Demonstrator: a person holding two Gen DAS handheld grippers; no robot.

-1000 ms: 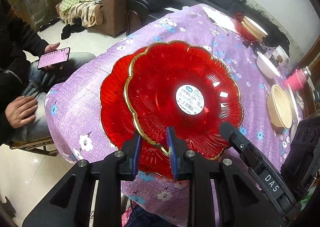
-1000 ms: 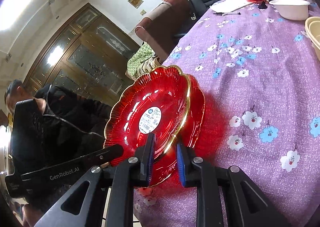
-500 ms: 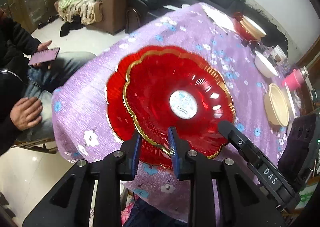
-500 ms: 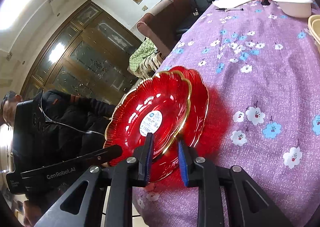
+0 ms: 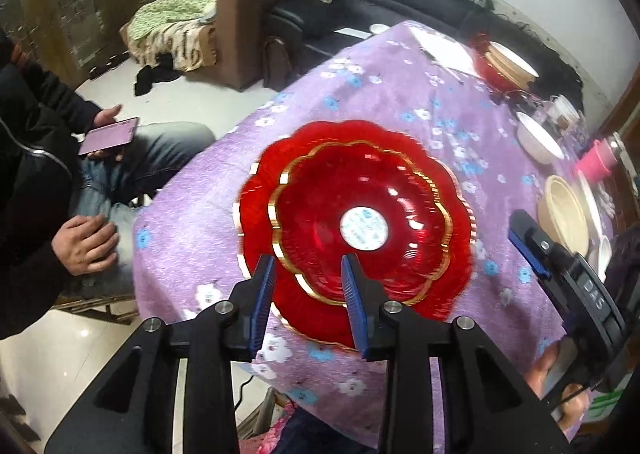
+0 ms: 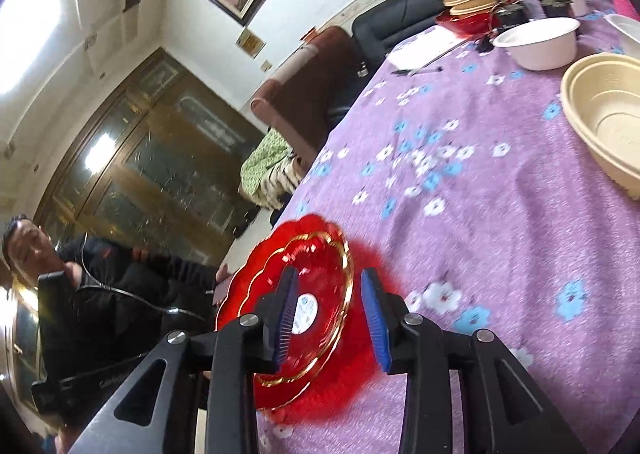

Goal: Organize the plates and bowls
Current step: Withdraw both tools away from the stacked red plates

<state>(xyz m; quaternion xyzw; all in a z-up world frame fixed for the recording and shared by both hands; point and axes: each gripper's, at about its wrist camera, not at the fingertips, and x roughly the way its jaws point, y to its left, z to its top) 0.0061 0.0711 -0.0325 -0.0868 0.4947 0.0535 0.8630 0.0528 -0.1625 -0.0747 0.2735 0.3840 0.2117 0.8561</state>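
Two red scalloped plates with gold rims lie stacked on the purple flowered tablecloth point(image 5: 200, 194) near the table's corner. The top red plate point(image 5: 360, 214) carries a round white label and shows in the right wrist view point(image 6: 316, 266) too. The bottom red plate point(image 5: 256, 206) peeks out around it. My left gripper point(image 5: 308, 294) is open above the stack's near edge. My right gripper point(image 6: 332, 314) is open above the stack, holding nothing.
A beige bowl point(image 6: 604, 118) and a white bowl point(image 6: 536, 42) stand further along the table. Stacked beige plates on a red dish point(image 6: 472, 2) sit at the far end. A pink cup point(image 5: 600, 162) stands at the right. A seated person point(image 5: 40, 174) with a phone is beside the table's corner.
Both grippers have opened and let go of the top red plate. It now lies on the bottom plate, and both grippers have pulled back and up.
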